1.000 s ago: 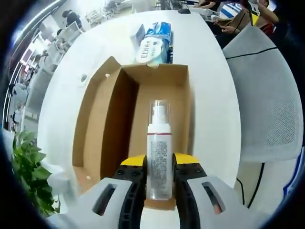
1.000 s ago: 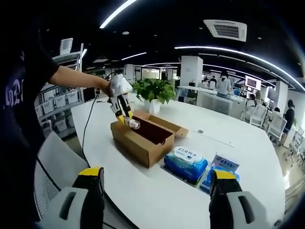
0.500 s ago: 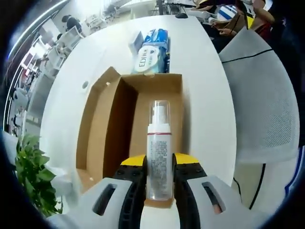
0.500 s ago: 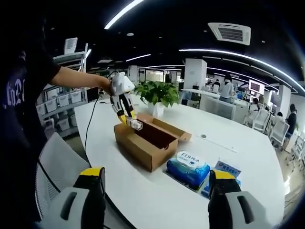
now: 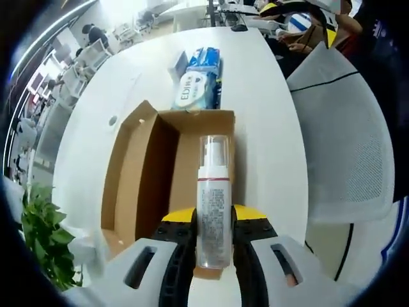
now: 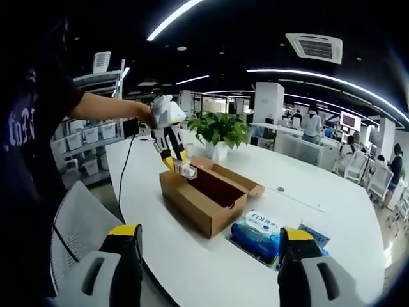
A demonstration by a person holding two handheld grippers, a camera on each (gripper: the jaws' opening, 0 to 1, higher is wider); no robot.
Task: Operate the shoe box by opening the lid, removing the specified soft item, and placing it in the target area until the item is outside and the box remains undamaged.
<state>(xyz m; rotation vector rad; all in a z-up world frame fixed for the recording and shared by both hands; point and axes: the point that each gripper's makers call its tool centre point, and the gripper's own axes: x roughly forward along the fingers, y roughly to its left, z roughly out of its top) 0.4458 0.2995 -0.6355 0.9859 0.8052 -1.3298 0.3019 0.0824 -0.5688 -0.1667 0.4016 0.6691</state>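
Observation:
My left gripper (image 5: 213, 246) is shut on a white pump bottle (image 5: 213, 204) with a clear cap, held above the open brown shoe box (image 5: 144, 173). The box's lid flap (image 5: 124, 160) lies folded out to the left. In the right gripper view the same box (image 6: 204, 198) sits on the white table, and the left gripper (image 6: 181, 167) hangs over its near end with the bottle (image 6: 187, 171) in it. My right gripper (image 6: 204, 268) is open, well back from the box, with nothing between its fingers.
A blue wipes pack (image 5: 199, 83) and a smaller packet (image 5: 179, 62) lie beyond the box; the wipes pack (image 6: 261, 228) sits right of the box in the right gripper view. A grey mesh chair (image 5: 345, 147) stands by the table edge. A potted plant (image 6: 220, 131) sits behind the box.
The left gripper has risen with the bottle, so the box looks smaller and farther below. The right gripper view has shifted slightly; its jaws stay open.

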